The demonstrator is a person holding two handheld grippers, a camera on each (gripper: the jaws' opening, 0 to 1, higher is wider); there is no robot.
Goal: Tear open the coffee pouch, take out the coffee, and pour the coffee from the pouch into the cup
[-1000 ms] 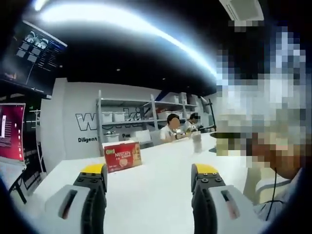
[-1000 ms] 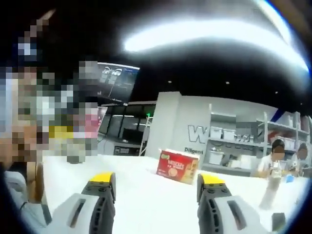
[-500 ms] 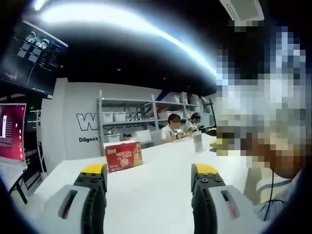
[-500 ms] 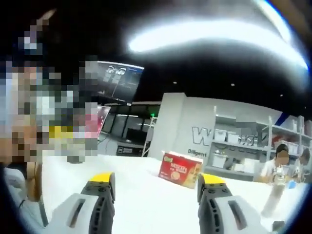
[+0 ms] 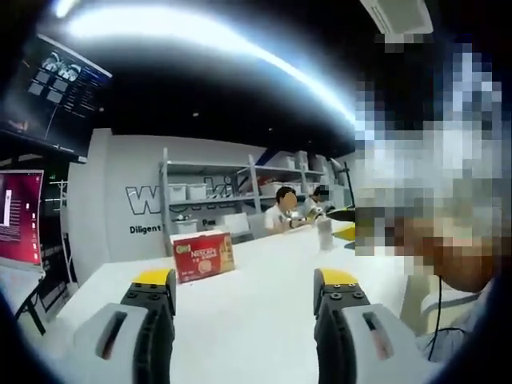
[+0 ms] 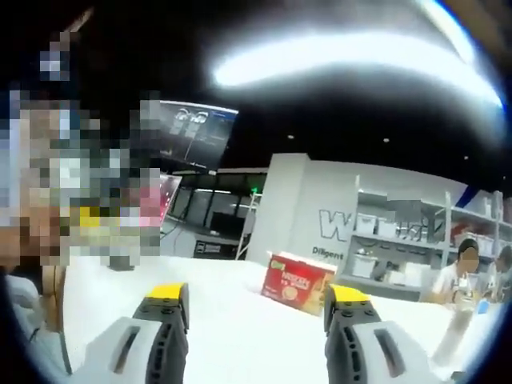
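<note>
A red coffee box (image 5: 202,256) stands on the white table (image 5: 256,312), well ahead of my left gripper (image 5: 246,292), which is open with nothing between its yellow-tipped fingers. A pale cup (image 5: 323,234) stands farther back on the right of the table. In the right gripper view the same red box (image 6: 298,284) sits ahead between the fingers of my right gripper (image 6: 258,304), also open and holding nothing. The pale cup (image 6: 452,342) shows blurred at the right edge.
Two people sit at the table's far end (image 5: 282,210). Metal shelving with white bins (image 5: 208,192) lines the back wall. A red screen (image 5: 20,216) stands at the left. A person is close at the right (image 5: 448,264) of the left gripper view.
The right gripper view has tilted and swung, so the box and cup sit lower and more to the right. The left gripper view is almost unchanged. Both grippers remain open.
</note>
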